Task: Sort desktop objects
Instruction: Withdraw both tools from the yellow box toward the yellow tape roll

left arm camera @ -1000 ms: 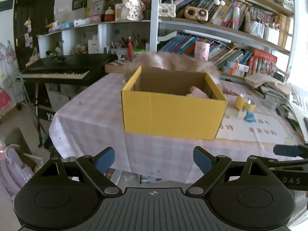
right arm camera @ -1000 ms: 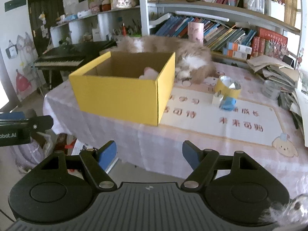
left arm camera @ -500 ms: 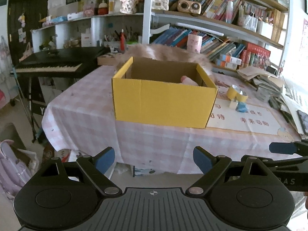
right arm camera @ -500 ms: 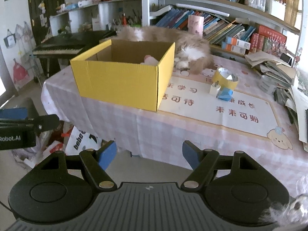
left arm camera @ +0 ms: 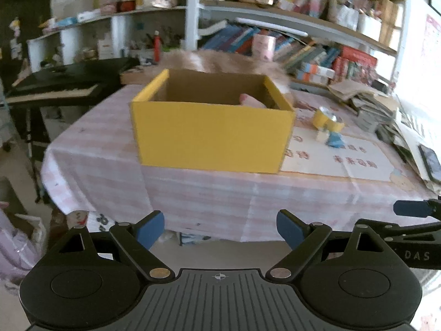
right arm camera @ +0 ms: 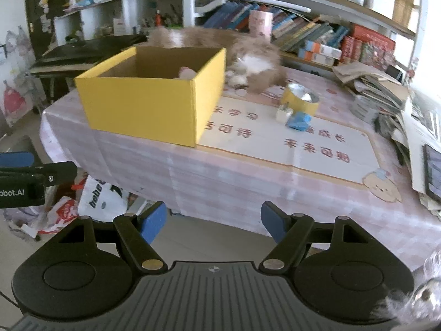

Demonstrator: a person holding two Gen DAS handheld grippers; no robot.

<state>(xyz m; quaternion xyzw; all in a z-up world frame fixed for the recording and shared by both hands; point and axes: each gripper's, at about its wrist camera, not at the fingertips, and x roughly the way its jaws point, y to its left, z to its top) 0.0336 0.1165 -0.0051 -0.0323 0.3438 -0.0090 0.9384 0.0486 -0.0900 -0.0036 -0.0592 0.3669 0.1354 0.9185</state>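
Centre of frame, yellow box (right arm camera: pixel 154 96): one pinkish item already inside.
Right of it: tape roll (right arm camera: pixel 300 99), blue piece (right arm camera: pixel 298 121), small white piece (right arm camera: pixel 284 113) unsorted.
Left gripper (left arm camera: pixel 220 227): spread, empty.
Right gripper (right arm camera: pixel 214 222): spread, empty.

yellow box (left arm camera: pixel 212 135), pink-checked cloth (left arm camera: pixel 104 160), blue tongs pads (left arm camera: pixel 150 230)

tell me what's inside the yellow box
A pale pink thing shows inside the yellow box, near its right wall. The front wall hides the rest of it and the box floor, so anything else in there cannot be seen.
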